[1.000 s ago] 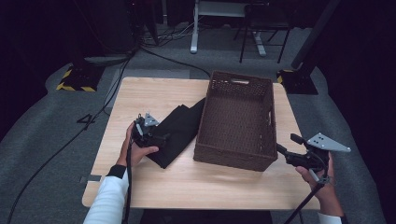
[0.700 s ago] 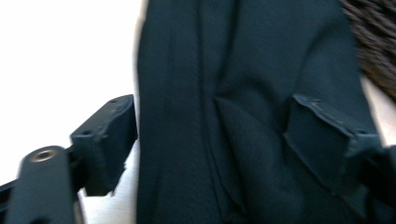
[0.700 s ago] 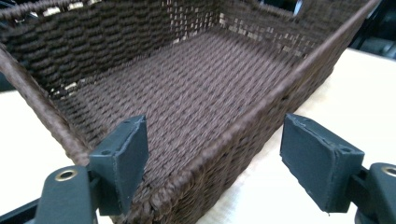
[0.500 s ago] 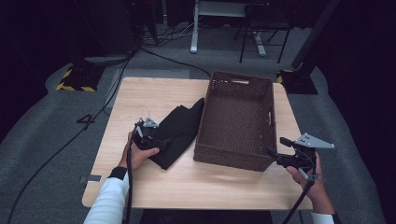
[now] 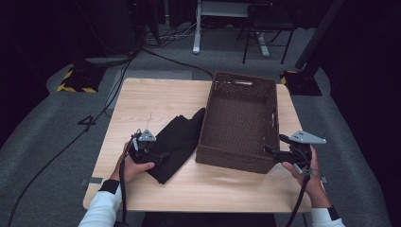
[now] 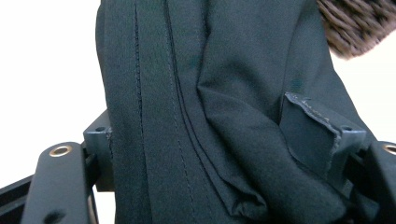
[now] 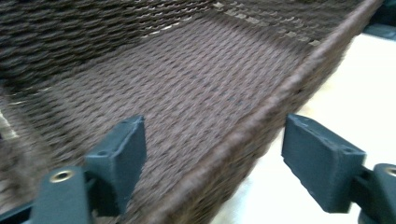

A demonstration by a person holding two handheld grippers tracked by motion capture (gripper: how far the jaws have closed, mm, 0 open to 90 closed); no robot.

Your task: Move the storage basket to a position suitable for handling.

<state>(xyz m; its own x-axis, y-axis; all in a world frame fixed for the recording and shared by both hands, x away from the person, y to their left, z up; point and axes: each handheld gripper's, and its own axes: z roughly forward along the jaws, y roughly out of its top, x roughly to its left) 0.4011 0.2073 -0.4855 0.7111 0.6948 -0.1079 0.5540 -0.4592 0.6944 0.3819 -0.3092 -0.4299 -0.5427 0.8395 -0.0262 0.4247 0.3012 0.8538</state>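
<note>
High view: nearest me, my left gripper [image 5: 158, 155] sits on the near end of the folded black cloth garment [image 5: 179, 139], left of the dark brown woven wicker basket [image 5: 241, 120]. Its jaws straddle the fabric, whether pinching I cannot tell. The cloth's long axis runs diagonally up toward the basket. My right gripper [image 5: 273, 152], jaws apart and just opening, straddles the basket's near-right rim; both hands sit lower than a second ago.
</note>
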